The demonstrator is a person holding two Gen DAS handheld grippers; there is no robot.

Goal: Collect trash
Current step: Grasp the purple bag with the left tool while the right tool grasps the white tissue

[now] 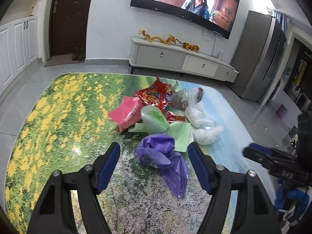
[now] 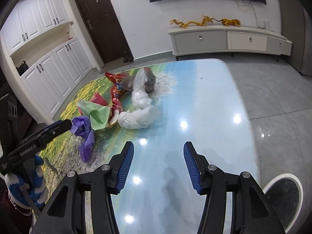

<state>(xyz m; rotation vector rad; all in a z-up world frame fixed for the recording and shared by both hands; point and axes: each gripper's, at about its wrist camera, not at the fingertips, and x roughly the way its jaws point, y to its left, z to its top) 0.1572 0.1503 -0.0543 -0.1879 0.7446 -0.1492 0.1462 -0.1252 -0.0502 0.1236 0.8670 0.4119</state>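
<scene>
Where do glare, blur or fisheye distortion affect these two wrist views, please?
Right wrist view: bright glare spots on the glossy table, and straight cabinet edges bow. Left wrist view: the television curves strongly, corners vignette dark, and the right gripper at the edge looks slightly blurred; the purple bag stays sharp.

My tongs: left gripper (image 1: 154, 149) and right gripper (image 2: 159, 149), black arms, ribbed blue pads. Table (image 1: 58, 117): glossy print, yellow flowers on green fading to pale blue. Crumpled bag (image 1: 161, 152), purple. Paper sheet (image 1: 179, 136), light green. Packet (image 1: 126, 115), pink with white lettering. Snack wrapper (image 1: 154, 95), red with yellow. Knotted bag (image 2: 136, 119), white. My gloves (image 2: 37, 185), blue and white.
</scene>
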